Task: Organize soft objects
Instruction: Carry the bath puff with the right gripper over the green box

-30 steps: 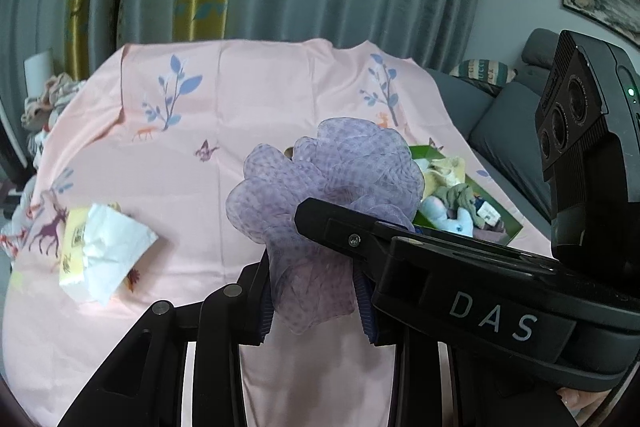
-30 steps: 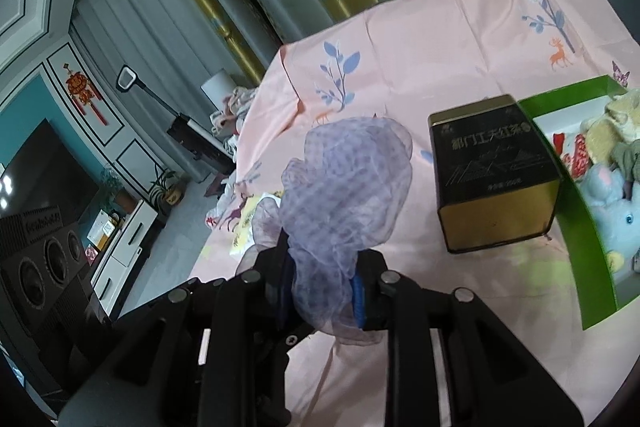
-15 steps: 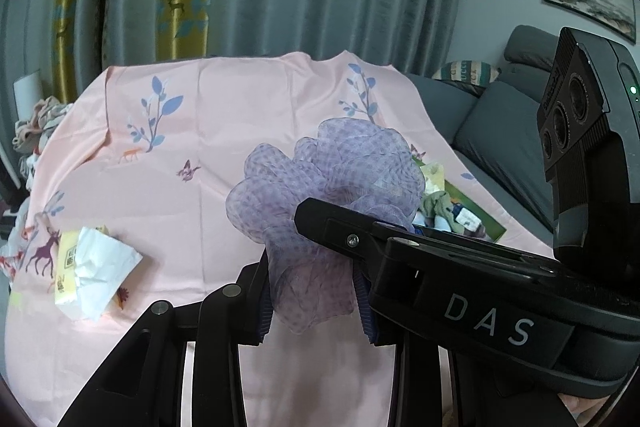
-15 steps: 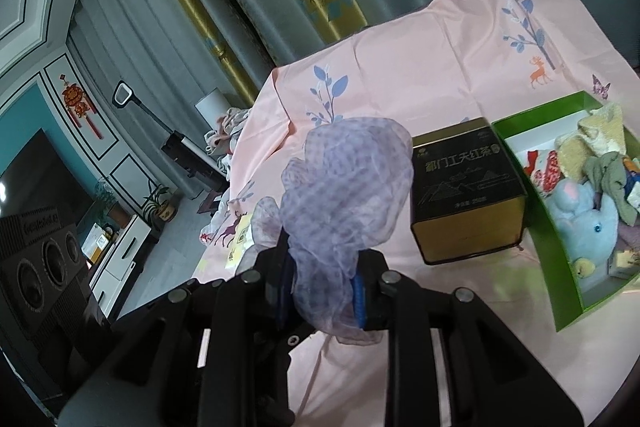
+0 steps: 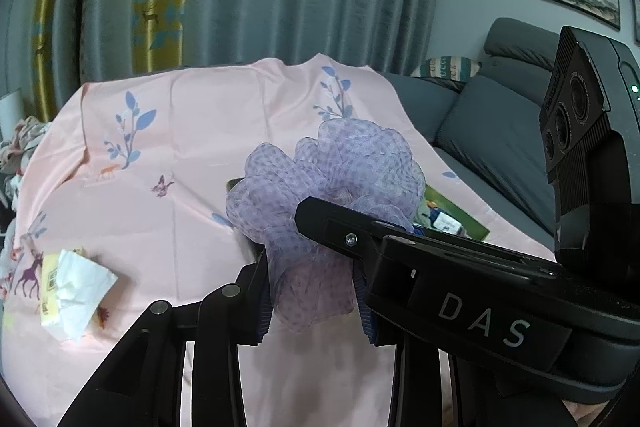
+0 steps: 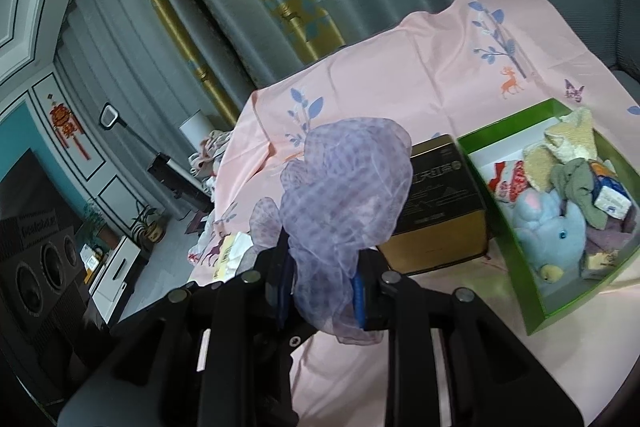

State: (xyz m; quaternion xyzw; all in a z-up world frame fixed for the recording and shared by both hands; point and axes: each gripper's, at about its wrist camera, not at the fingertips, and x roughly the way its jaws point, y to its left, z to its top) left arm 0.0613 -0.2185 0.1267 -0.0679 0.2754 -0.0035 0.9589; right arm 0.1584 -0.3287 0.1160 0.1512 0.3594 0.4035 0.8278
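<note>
Both the left gripper (image 5: 314, 291) and right gripper (image 6: 320, 293) clench one ruffled lilac gauze scrunchie (image 6: 344, 195), which could tear if they pull apart.

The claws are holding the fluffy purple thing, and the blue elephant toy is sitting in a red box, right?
Almost. The box is green, not red; the right wrist view shows its green walls around the blue elephant toy. The rest is right: the right claw and the left claw both pinch the fluffy purple thing.
</note>
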